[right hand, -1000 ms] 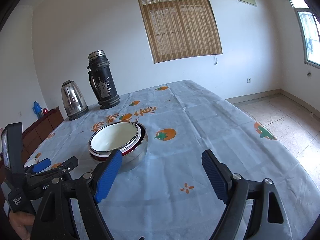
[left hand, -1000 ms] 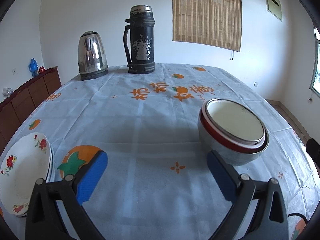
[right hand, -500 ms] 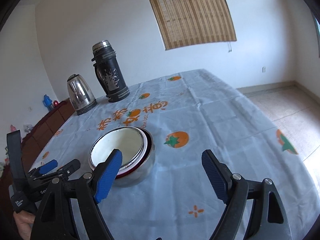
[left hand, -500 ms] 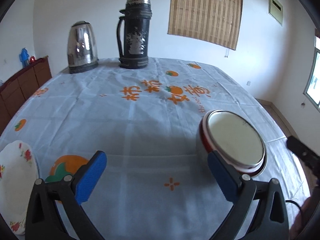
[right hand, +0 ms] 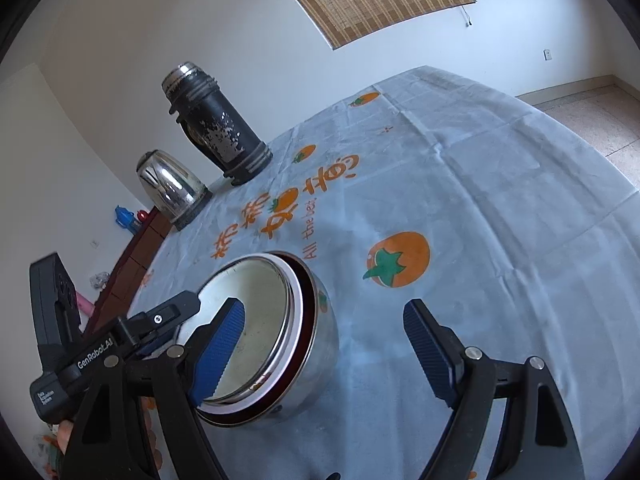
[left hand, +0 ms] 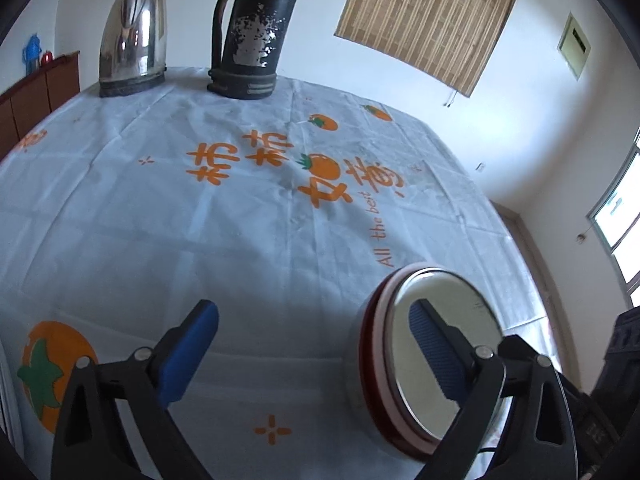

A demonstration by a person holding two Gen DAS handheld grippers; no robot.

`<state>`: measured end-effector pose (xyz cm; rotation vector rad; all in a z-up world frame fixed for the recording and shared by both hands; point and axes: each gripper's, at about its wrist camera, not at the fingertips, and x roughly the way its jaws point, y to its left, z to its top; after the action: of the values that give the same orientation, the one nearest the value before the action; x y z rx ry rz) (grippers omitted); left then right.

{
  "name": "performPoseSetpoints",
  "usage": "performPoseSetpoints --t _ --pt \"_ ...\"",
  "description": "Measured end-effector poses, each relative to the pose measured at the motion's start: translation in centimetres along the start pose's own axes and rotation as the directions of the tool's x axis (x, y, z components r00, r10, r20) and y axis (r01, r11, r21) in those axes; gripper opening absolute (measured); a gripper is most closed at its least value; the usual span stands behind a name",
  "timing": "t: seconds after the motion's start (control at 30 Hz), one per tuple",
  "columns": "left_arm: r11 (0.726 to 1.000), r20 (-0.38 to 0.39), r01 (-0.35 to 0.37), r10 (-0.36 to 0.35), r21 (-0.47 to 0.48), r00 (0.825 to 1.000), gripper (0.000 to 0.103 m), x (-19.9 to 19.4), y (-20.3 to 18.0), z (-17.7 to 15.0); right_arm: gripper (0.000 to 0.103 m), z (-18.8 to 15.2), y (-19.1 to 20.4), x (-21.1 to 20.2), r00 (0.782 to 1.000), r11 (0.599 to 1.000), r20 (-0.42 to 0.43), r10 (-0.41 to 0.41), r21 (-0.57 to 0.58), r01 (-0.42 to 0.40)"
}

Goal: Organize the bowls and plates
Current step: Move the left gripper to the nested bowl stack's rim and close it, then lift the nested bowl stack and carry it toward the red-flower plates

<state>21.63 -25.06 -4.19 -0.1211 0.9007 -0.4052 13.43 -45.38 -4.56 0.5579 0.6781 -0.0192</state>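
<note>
A stack of nested bowls (left hand: 420, 364), steel outside with red and pink rims and a pale inside, sits on the tablecloth. It also shows in the right wrist view (right hand: 276, 336). My left gripper (left hand: 316, 352) is open; its right finger hangs over the bowl's inside, its left finger stands outside over the cloth. My right gripper (right hand: 324, 348) is open; its left finger is over the bowl's inside, its right finger over the cloth. Both straddle the rim from opposite sides. The left gripper's body (right hand: 100, 352) shows beside the bowls.
A black thermos (left hand: 256, 28) and a steel kettle (left hand: 134, 40) stand at the table's far end. A brown cabinet (left hand: 36, 96) lines the left wall. The table's right edge drops to a tiled floor (right hand: 600, 108).
Both grippers have moved forward and tilted down to the bowl stack, each now with one finger over its inside. The flowered plates have left the left wrist view.
</note>
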Motion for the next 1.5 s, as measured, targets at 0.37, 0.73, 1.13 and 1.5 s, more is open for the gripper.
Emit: performPoseSetpoints --t 0.37,0.73,1.13,1.5 --pt "1.0 -0.065 -0.005 0.006 0.011 0.998 0.078 2.2 -0.4 -0.2 0.065 -0.2 -0.2 1.5 0.999 1.0 -0.048 -0.011 -0.007 0.011" --pt "0.998 -0.091 0.052 -0.049 0.03 0.995 0.049 3.1 -2.2 -0.4 0.048 -0.2 0.8 2.5 0.997 1.0 -0.076 0.028 0.001 -0.028" --pt "0.994 -0.098 0.11 -0.111 -0.016 0.989 0.034 3.4 -2.1 -0.2 0.049 0.1 0.8 4.2 0.993 1.0 -0.119 0.024 0.02 -0.022" --pt "0.988 -0.116 0.152 -0.154 -0.024 0.981 0.032 3.5 -2.1 -0.3 0.049 -0.2 0.7 3.2 0.997 1.0 -0.08 0.012 0.015 -0.011"
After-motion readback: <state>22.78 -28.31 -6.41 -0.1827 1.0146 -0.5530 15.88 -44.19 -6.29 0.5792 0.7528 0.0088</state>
